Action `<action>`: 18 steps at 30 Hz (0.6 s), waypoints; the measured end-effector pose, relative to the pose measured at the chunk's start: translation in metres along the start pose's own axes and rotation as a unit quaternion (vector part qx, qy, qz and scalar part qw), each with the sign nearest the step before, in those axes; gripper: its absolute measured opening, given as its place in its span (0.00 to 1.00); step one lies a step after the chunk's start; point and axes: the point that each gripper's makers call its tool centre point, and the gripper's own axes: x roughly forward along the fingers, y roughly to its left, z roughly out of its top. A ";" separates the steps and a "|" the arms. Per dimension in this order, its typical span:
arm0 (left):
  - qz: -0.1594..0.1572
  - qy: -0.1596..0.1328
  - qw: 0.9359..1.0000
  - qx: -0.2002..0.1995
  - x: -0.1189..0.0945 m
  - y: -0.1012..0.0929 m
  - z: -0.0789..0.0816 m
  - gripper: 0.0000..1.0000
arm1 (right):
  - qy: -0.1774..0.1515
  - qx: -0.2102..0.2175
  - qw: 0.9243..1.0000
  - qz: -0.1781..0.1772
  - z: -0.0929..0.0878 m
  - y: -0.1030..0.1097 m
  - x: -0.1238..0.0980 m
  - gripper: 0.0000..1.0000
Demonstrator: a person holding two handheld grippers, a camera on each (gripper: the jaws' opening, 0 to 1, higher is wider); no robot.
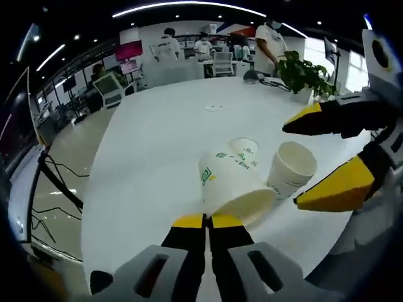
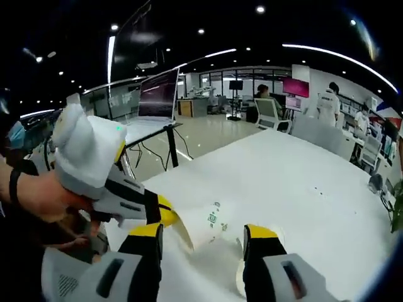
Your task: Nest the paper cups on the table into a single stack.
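held cup: paper cup (image 1: pixel 230 184) lies tilted at lower centre of the left gripper view, long axis running from upper left to lower right, open mouth toward the camera, green print on its side
left gripper (image 1: pixel 208 221): jaws pinched together on the cup's rim
cup stack (image 1: pixel 291 168): just right of the held cup, mouth tipped upper right
right gripper (image 2: pixel 203 237): jaws wide apart, nothing between them
table (image 1: pixel 157 145): white, bears both
around: potted plant (image 1: pixel 302 74) upper right; people at far desks
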 end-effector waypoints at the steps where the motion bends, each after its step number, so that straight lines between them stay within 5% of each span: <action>1: -0.002 0.001 1.000 -0.004 -0.002 -0.003 -0.001 0.00 | 0.011 -0.017 1.000 -0.009 -0.004 0.001 0.001 0.51; 6: -0.003 0.001 1.000 -0.013 -0.006 -0.008 -0.003 0.00 | 0.021 -0.048 0.998 -0.032 -0.015 0.006 0.013 0.49; 18: -0.015 -0.017 0.998 -0.053 -0.021 -0.029 0.007 0.00 | 0.024 -0.025 0.997 -0.062 -0.021 -0.012 0.021 0.28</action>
